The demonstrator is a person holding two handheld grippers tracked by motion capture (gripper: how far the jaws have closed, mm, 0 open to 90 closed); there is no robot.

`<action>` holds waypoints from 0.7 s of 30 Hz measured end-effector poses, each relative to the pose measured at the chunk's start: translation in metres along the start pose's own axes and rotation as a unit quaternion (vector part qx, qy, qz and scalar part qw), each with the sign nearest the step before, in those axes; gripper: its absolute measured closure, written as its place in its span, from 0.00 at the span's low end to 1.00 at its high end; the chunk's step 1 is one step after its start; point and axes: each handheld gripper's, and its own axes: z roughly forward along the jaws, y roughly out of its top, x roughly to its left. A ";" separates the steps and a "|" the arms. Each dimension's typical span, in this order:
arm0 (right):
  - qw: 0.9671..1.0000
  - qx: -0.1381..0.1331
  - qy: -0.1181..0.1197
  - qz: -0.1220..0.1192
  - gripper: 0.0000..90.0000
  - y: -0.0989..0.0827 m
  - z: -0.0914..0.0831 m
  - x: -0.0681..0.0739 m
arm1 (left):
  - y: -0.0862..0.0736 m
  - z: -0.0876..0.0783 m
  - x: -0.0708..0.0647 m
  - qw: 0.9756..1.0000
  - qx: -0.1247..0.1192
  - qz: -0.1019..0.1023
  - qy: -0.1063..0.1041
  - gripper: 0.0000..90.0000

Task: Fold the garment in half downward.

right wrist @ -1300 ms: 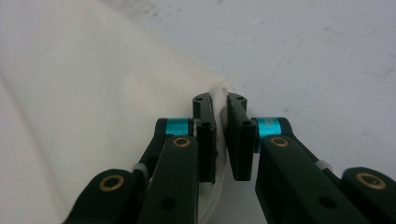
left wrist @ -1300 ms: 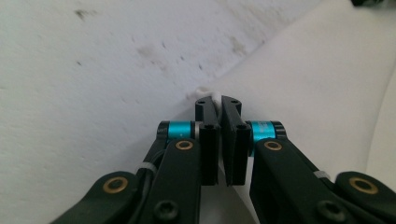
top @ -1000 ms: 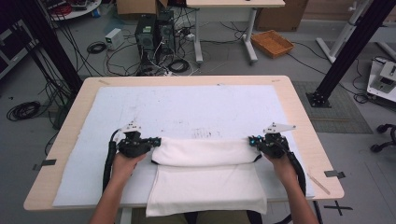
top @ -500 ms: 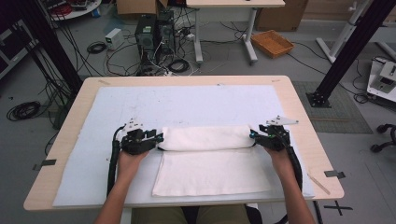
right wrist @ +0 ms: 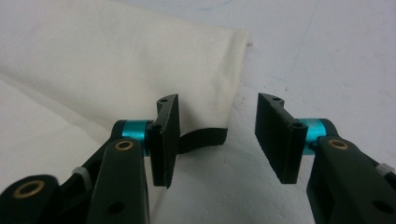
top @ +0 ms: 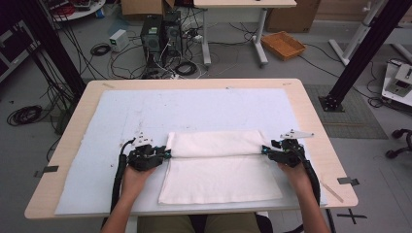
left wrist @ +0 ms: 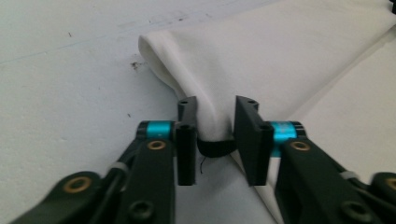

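Note:
A white cloth lies folded on the pale blue mat, with a narrower folded band along its far side. My left gripper is at the left end of that band. In the left gripper view the band's end fills the gap between the jaws; they have just been closing and the cloth does not look squeezed. My right gripper is at the band's right end. There the cloth corner lies beside one jaw, with a clear gap to the other; these jaws have also been closing.
The mat covers most of the wooden table, bare in its far half. Behind the table, computer towers, cables and an orange tray are on the floor. A black frame post stands at the right.
The folded band and the whole cloth were carried away from the person, then laid flat. Both grippers let go of the cloth and drew back slightly toward the person.

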 end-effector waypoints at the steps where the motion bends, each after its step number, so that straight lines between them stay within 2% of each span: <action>1: 1.000 -0.002 0.006 -0.003 0.79 0.000 -0.001 0.001 | 0.000 0.000 0.000 1.000 0.002 0.001 0.000 0.89; 2: 1.000 -0.011 0.011 -0.014 0.92 0.001 -0.004 0.003 | 0.000 0.000 -0.001 1.000 0.002 0.001 0.000 0.93; 4: 1.000 -0.012 0.013 -0.018 0.95 0.001 -0.005 0.004 | 0.000 -0.002 -0.001 1.000 0.002 0.001 0.000 0.94; 7: 0.999 -0.020 0.014 -0.021 0.95 0.001 -0.008 0.006 | 0.001 -0.006 0.000 1.000 -0.011 -0.008 -0.007 0.94; 8: 0.999 -0.031 0.019 -0.027 0.95 0.001 -0.013 0.008 | 0.003 -0.015 0.000 0.999 -0.032 -0.015 -0.027 0.94; 9: 0.999 -0.031 0.019 -0.027 0.95 0.001 -0.013 0.008 | 0.003 -0.015 0.000 0.999 -0.032 -0.015 -0.027 0.94; 10: 0.998 -0.043 0.025 -0.039 0.95 0.001 -0.019 0.010 | 0.001 -0.024 -0.003 0.997 -0.051 -0.017 -0.047 0.94; 11: 0.998 -0.043 0.025 -0.039 0.95 0.001 -0.019 0.010 | 0.001 -0.024 -0.003 0.997 -0.051 -0.017 -0.047 0.94; 12: 0.997 -0.053 0.032 -0.043 0.95 -0.001 -0.026 0.012 | -0.002 -0.034 -0.008 0.996 -0.068 -0.014 -0.064 0.94; 13: 0.997 -0.053 0.032 -0.043 0.95 -0.001 -0.026 0.012 | -0.002 -0.034 -0.008 0.996 -0.068 -0.014 -0.064 0.94; 16: 0.995 -0.073 0.046 -0.055 0.95 -0.008 -0.042 0.016 | -0.008 -0.047 -0.013 0.993 -0.084 -0.009 -0.078 0.94; 17: 0.995 -0.073 0.046 -0.055 0.95 -0.008 -0.042 0.016 | -0.010 -0.051 -0.014 0.993 -0.088 -0.007 -0.082 0.94; 18: 0.993 -0.084 0.052 -0.063 0.95 -0.012 -0.052 0.020 | -0.013 -0.054 -0.015 0.992 -0.089 -0.008 -0.085 0.94; 21: 0.991 -0.093 0.058 -0.072 0.95 -0.017 -0.060 0.023 | -0.020 -0.064 -0.020 0.991 -0.092 -0.004 -0.099 0.94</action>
